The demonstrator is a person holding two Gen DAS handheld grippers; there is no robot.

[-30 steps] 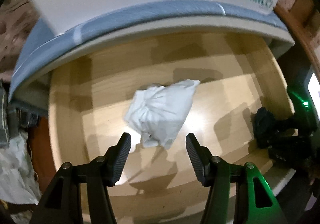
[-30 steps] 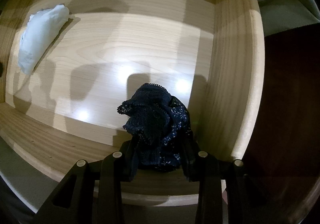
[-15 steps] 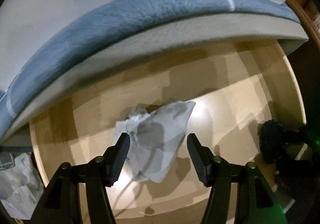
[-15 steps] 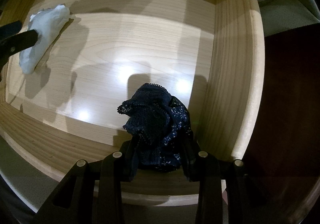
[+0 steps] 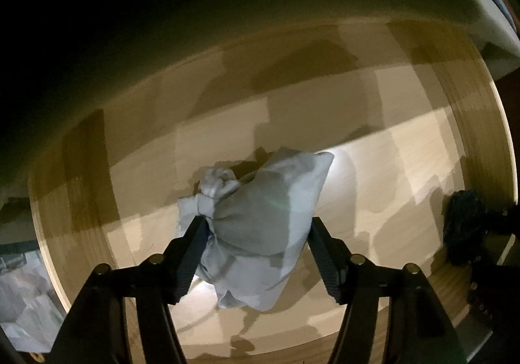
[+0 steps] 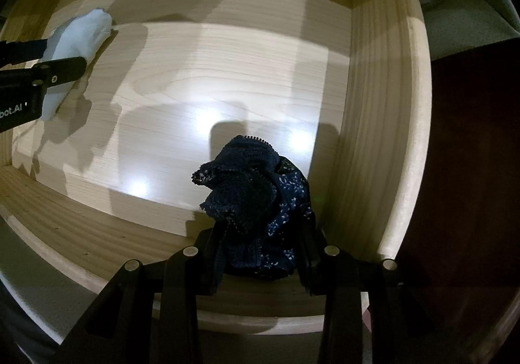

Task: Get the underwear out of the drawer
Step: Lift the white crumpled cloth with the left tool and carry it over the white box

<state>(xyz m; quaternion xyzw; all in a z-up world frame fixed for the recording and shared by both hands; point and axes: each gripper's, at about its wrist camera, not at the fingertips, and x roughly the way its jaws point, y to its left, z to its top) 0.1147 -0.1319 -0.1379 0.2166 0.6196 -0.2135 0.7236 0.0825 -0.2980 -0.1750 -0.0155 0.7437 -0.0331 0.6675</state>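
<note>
We see the left hand-held gripper (image 5: 256, 235) pointing down into the wooden drawer (image 6: 373, 110), its jaws opening on either side of the crumpled white underwear (image 5: 260, 221) that lies on the drawer floor, the pads close beside the cloth, though we cannot tell whether they touch it. Our right hand-held gripper (image 6: 260, 253) is nearly pressed together, pinching a bunched dark blue underwear (image 6: 256, 201) near the drawer's front right corner. The two garments sit well apart, the white one toward the far left in the right wrist view.
</note>
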